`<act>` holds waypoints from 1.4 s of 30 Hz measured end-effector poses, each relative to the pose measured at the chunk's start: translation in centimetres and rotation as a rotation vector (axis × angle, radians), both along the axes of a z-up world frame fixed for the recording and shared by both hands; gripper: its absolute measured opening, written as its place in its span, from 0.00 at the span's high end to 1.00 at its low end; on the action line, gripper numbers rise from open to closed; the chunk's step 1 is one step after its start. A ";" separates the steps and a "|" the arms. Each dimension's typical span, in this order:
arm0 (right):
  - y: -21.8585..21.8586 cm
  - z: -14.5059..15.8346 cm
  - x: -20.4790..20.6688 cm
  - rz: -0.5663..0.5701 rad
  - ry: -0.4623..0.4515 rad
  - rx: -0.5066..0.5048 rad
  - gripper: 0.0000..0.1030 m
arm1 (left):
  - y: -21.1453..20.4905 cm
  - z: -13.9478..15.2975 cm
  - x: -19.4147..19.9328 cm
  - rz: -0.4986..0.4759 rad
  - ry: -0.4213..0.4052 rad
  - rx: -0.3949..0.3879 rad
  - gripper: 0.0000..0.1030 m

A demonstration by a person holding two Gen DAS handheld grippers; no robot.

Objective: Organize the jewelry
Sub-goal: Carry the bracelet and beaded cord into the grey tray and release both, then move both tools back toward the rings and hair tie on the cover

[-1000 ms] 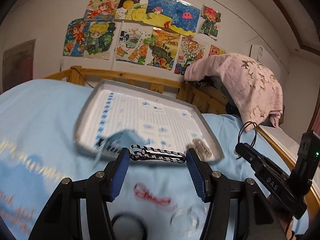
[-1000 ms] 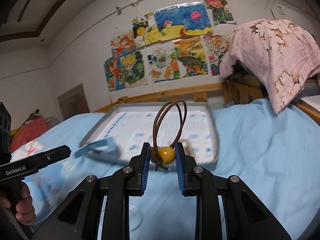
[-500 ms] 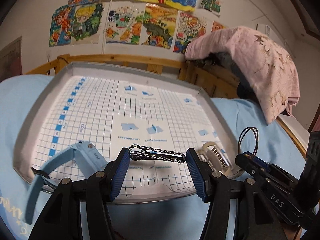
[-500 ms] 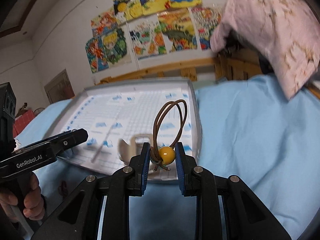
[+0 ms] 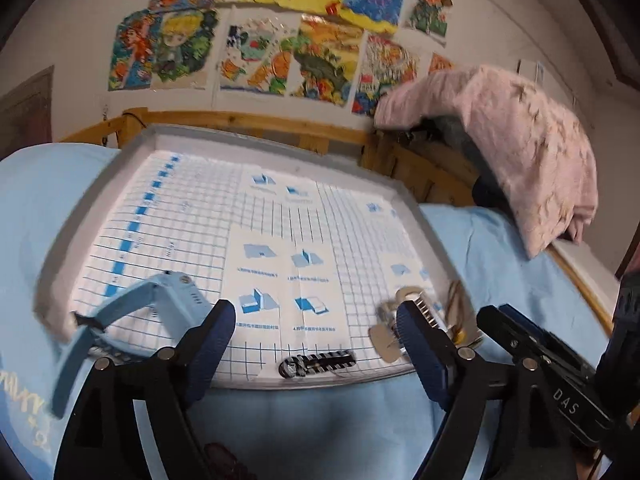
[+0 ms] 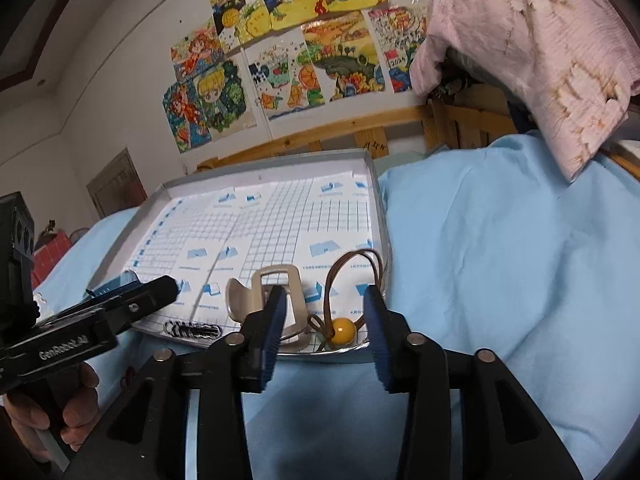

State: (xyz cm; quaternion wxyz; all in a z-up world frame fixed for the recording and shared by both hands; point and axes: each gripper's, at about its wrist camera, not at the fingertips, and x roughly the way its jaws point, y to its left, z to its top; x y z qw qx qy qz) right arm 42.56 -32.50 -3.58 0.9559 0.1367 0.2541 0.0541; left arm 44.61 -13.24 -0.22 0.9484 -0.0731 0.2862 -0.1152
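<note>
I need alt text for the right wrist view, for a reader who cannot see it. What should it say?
The right gripper, jaws opening, has nothing pressed between its pads; a brown cord bracelet with a yellow bead lies between them on a shallow tray lined with grid paper. Beside it lie a beige hair clip and a black-and-white braided bracelet, and the tray rests on a light blue bedsheet.

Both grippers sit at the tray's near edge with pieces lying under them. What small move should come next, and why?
Probably draw both back and up off the tray. The left gripper and right gripper have jaws opening, and the black-and-white braided bracelet and brown cord with the yellow bead lie on the tray, touched by neither.
</note>
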 end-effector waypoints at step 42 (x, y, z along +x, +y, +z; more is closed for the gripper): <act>6.1 6.7 -38.4 -0.072 -0.418 -0.150 0.01 | 9.5 3.3 -36.6 0.160 -0.267 0.064 0.00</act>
